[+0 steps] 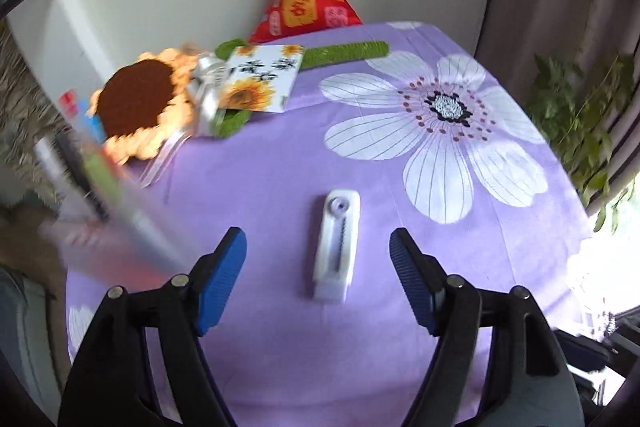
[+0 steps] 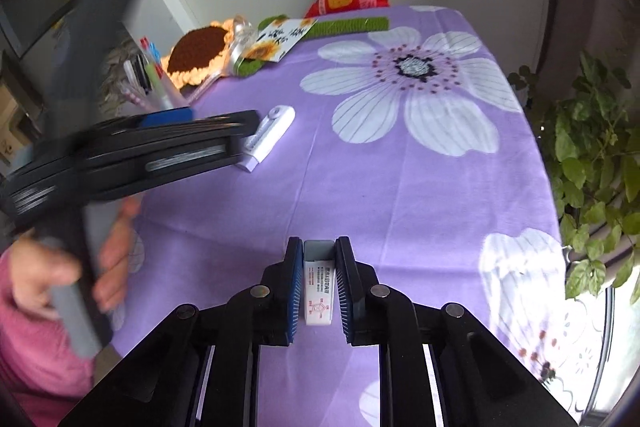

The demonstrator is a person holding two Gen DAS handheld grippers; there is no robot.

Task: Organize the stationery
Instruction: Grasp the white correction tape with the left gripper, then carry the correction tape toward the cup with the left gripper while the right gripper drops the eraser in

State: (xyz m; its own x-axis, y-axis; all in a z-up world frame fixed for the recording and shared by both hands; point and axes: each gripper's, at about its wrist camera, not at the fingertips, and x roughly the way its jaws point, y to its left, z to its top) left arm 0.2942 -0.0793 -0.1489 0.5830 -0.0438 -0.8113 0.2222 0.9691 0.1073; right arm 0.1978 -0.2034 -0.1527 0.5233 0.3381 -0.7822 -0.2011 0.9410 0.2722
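A white correction tape point(image 1: 335, 245) lies flat on the purple flowered cloth point(image 1: 280, 155), between and just beyond the open blue fingers of my left gripper point(image 1: 318, 247). It also shows in the right wrist view point(image 2: 269, 135), partly behind the left gripper point(image 2: 192, 131). My right gripper point(image 2: 319, 259) is shut on a small white eraser box point(image 2: 319, 285) with printed text, held just above the cloth. A clear holder with pens point(image 2: 150, 75) stands at the table's left edge; it is blurred in the left wrist view point(image 1: 86, 163).
A crocheted sunflower point(image 1: 138, 103), a sunflower card point(image 1: 258, 79) and a green crocheted stem point(image 1: 344, 53) lie at the back left. A red bag point(image 1: 308, 1) hangs in the corner. A leafy plant point(image 2: 592, 147) stands past the table's right edge.
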